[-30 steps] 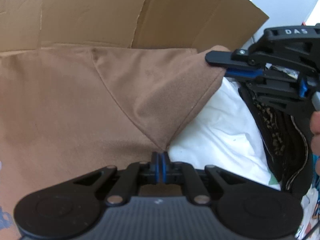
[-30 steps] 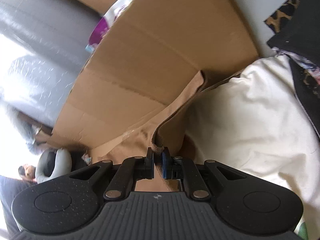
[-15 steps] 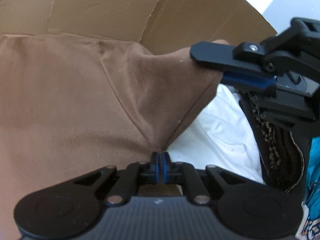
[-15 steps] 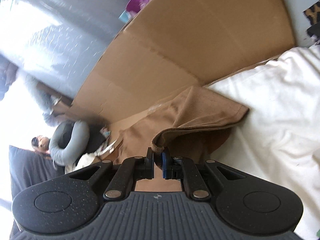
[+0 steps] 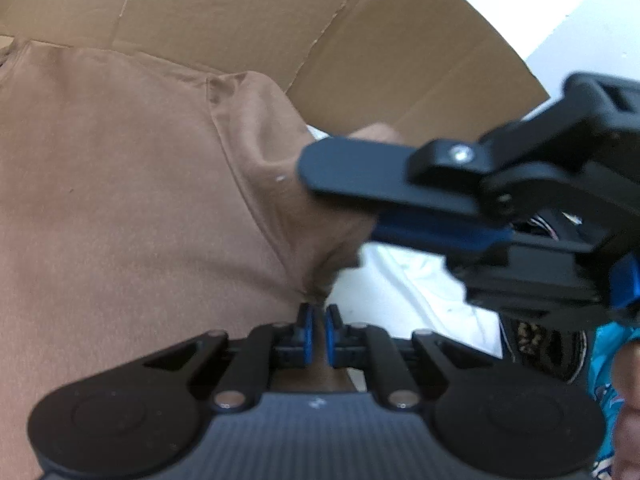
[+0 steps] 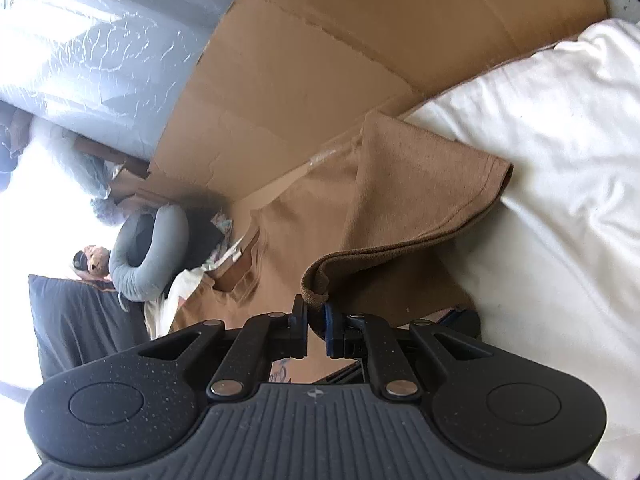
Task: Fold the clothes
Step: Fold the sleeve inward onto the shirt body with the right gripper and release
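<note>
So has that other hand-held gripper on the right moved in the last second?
Yes. In the left wrist view the right hand-held gripper, pinching the brown shirt's sleeve, has swung leftward over the shirt, away from the white bedding.

Brown shirt [image 5: 120, 184]: soft matt cloth, faintly fuzzy. Cardboard [image 5: 240, 12]: matt, creased. White sheet [image 6: 560, 128]: smooth cloth. Right gripper [image 6: 316, 320]: matt speckled black plastic.

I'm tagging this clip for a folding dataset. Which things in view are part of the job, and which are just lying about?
Part of the job:
- brown shirt
- left gripper, shut on its edge
- right gripper, shut on its sleeve hem
- cardboard sheet beneath it

Just lying about:
- white bedding
- grey neck pillow
- leopard-print garment
</note>
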